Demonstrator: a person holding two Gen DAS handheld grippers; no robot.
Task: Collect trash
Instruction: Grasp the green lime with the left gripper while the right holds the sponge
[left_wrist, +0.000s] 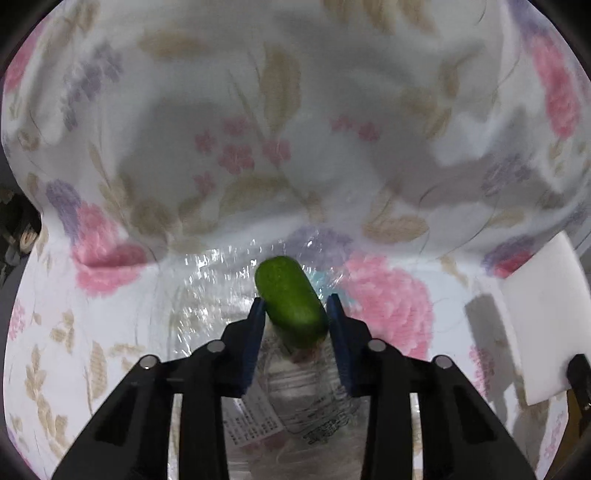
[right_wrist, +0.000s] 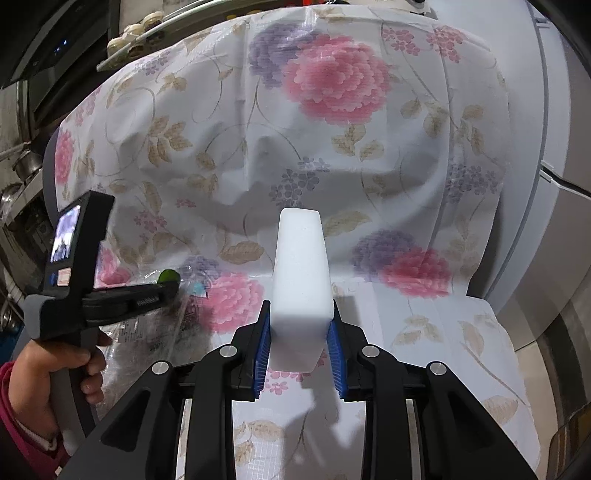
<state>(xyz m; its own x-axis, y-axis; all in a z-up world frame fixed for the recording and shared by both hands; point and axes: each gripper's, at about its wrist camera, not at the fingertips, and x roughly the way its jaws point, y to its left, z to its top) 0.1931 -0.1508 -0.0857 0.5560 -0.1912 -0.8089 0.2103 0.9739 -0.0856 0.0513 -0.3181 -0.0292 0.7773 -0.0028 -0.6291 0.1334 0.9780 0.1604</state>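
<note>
A clear plastic bottle (left_wrist: 306, 398) with a green cap (left_wrist: 290, 299) lies on crinkled clear plastic film (left_wrist: 214, 280) over a floral cloth (left_wrist: 258, 147). My left gripper (left_wrist: 295, 306) is shut on the bottle at the cap, one blue pad against each side. In the right wrist view the left gripper (right_wrist: 166, 288) points right, with the green cap (right_wrist: 169, 275) showing at its tip. My right gripper (right_wrist: 300, 314) is shut on a white foam block (right_wrist: 301, 273) and holds it upright above the cloth. That block (left_wrist: 535, 314) also shows at the right edge of the left wrist view.
The floral cloth (right_wrist: 369, 166) covers a seat and its raised back. A person's hand (right_wrist: 48, 373) in a pink sleeve grips the left handle. A pale fridge (right_wrist: 561, 147) stands on the right. Metal kitchenware (right_wrist: 22, 162) and a dark appliance are on the left.
</note>
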